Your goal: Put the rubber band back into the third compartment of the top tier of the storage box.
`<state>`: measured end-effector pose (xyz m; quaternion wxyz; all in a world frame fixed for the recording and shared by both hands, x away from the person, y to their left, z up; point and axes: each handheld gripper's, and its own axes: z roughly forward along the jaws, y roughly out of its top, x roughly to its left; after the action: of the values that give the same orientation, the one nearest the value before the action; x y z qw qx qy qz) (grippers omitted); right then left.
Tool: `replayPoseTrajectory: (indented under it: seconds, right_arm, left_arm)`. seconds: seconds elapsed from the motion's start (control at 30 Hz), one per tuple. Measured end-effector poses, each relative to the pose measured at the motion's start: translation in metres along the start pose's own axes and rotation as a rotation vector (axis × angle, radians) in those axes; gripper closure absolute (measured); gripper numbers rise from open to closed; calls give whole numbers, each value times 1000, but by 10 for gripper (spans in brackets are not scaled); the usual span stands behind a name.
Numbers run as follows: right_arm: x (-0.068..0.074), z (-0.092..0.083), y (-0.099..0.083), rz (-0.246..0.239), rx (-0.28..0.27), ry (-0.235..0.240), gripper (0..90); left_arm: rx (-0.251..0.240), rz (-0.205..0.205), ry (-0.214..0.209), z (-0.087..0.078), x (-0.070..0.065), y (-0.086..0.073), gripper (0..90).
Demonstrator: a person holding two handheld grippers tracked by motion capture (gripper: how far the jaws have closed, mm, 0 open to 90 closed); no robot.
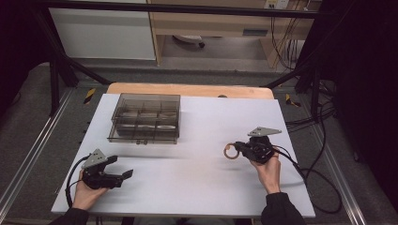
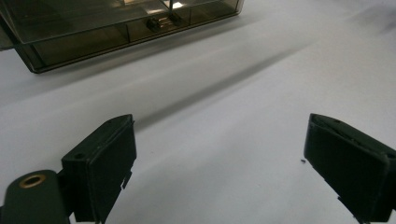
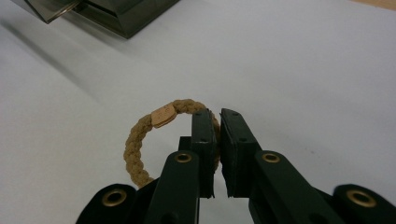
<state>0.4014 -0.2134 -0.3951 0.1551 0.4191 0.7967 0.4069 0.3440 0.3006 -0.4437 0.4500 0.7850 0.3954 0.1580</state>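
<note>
Carrying step, judged from the pose: the right gripper (image 3: 215, 154), near the right edge of the white table (image 1: 197, 187), has its jaws pinched almost together on one braided tan hair tie (image 3: 135, 140), held at table level or just above. The left gripper (image 2: 219, 163), near the front-left corner, stands wide apart and empty. One smoked-plastic compartment box (image 1: 145, 118) sits toward the far-left; the next move probably calls for opening it

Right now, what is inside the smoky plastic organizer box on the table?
The organizer box is split into compartments by dividers, with its lid shut. Pale glints show through the tinted lid in the middle cells, but the tint and blur hide what they are. The braided ring sits outside, clamped by the right gripper.
</note>
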Motion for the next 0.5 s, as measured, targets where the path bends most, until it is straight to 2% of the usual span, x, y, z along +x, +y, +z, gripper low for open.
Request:
replayPoseTrajectory:
  seconds: [0.5]
  right_arm:
    - [21, -7, 16, -45, -22, 34, 846]
  left_arm:
    - [3, 1, 1, 0, 0, 0, 90]
